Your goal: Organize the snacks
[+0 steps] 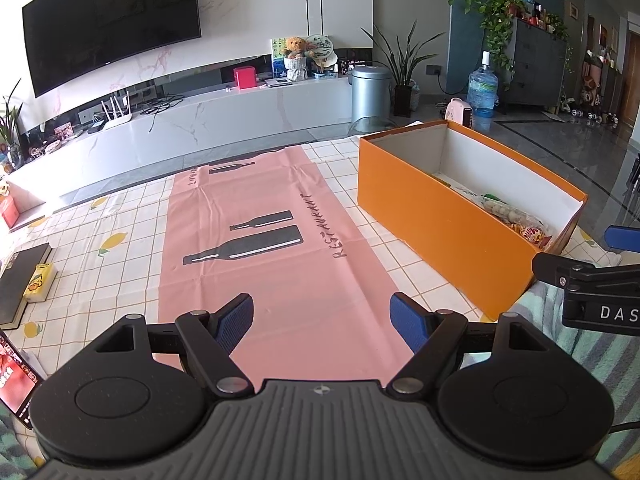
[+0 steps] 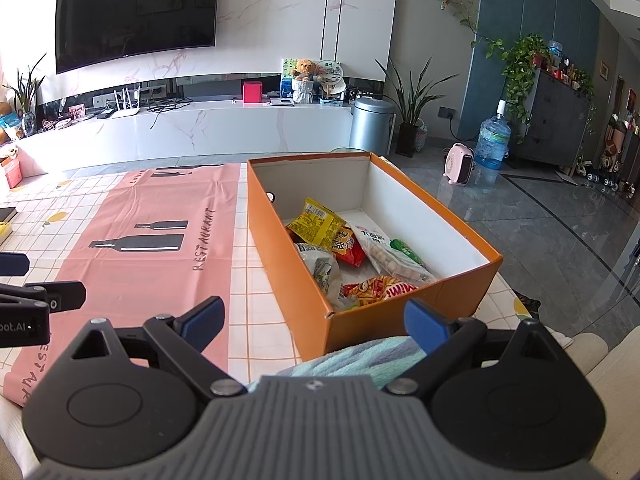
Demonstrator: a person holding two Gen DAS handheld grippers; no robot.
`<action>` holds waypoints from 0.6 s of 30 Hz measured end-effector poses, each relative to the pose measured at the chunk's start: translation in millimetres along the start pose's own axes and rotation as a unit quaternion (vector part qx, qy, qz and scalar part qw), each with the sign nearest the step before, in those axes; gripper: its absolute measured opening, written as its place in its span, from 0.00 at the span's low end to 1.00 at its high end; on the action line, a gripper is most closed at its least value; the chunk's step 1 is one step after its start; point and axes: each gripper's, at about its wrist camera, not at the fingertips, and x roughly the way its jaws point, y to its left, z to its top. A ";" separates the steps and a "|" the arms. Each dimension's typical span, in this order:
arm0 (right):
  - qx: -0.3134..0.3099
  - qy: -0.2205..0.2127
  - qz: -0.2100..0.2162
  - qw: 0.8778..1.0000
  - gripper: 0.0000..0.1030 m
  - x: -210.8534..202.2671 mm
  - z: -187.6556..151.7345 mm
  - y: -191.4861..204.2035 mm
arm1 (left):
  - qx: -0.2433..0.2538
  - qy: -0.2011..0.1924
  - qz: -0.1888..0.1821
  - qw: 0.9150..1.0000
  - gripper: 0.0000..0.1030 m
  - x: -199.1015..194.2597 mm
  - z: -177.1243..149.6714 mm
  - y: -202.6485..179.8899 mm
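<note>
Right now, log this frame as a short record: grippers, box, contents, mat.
left gripper: open, empty, over the pink mat
right gripper: open, empty, near the box's front corner
orange box: lidless, on the checked tablecloth, right of the mat
snack packets: several, piled inside the box
mat surface: no snacks visible

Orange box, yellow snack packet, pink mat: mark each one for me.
orange box (image 2: 288,248), right wrist view, on its long outer left wall.
yellow snack packet (image 2: 316,224), right wrist view, on the packet's middle.
pink mat (image 1: 272,280), left wrist view, on bare centre.
</note>
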 end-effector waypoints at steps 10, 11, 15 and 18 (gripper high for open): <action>0.000 -0.001 0.000 1.000 0.91 0.0 0.1 -0.1 | 0.010 -0.003 0.002 1.000 0.88 -2.9 0.1 -2.6; 0.000 -0.001 0.000 1.000 0.91 0.1 -0.1 0.0 | 0.010 -0.003 0.002 1.000 0.88 -2.9 0.5 -3.0; 0.000 0.000 0.000 1.000 0.91 0.2 -0.2 0.3 | 0.010 -0.004 0.002 1.000 0.88 -3.2 0.6 -3.1; 0.000 -0.001 0.000 1.000 0.91 0.2 -0.2 0.4 | 0.010 -0.003 0.002 1.000 0.88 -3.3 0.7 -3.1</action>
